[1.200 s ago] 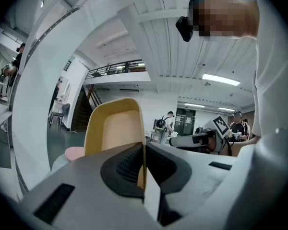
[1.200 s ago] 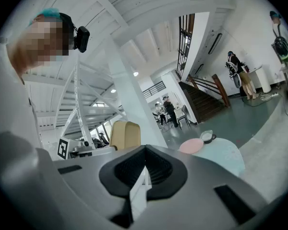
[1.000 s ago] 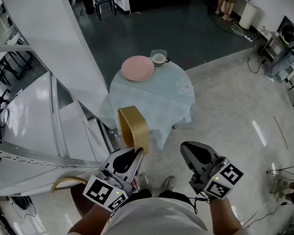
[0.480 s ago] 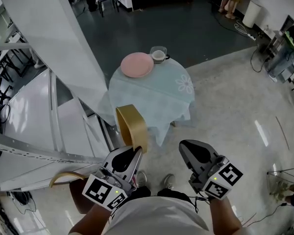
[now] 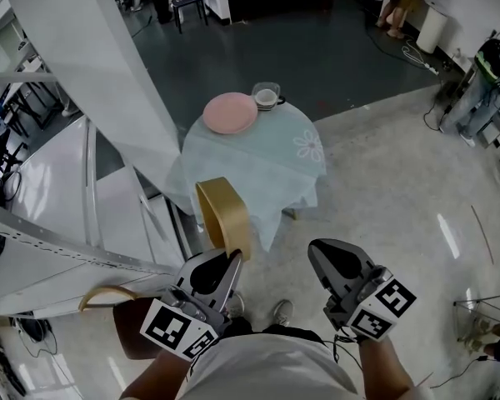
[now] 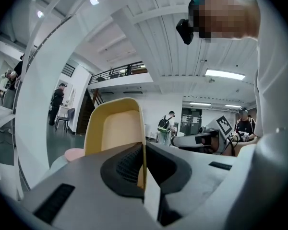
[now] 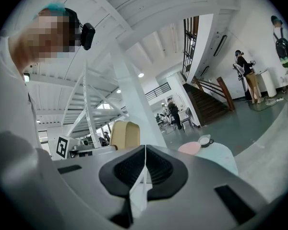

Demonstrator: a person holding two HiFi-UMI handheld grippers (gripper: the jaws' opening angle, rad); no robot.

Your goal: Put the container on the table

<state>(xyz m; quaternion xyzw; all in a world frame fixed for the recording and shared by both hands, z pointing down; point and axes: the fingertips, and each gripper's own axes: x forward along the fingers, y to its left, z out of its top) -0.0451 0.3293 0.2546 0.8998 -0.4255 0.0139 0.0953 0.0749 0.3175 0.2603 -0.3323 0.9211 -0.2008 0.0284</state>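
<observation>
- Walking is continuing since the earlier frame: a shoe has shifted on the floor, and both hand-held grippers are riding along level in front of the person.
- Left hand-held gripper (image 5: 232,259) is staying clenched on one side wall of the yellow container (image 5: 225,215); grip looks unchanged.
- Container is hanging on its side out ahead of the jaws, in the air, short of the round bench (image 5: 258,177) and not yet over it.
- Right hand-held gripper (image 5: 317,252) is travelling clenched with nothing between its jaws.
- Bench is already carrying a pink plate (image 5: 230,112) and a bowl (image 5: 267,97) at its far edge; the near part is showing bare cloth (image 5: 304,194).
- Risks as I'm judging them:
  - The pinch is gripping one thin wall only, so walking sway could pivot the container or slip it out.
  - White slanted beam (image 5: 92,73) is passing near on the left; a wide swing could clip it.
  - Setting down too far in could knock the plate or bowl.
  - Draped cloth could drag if the container is slid rather than lowered.
</observation>
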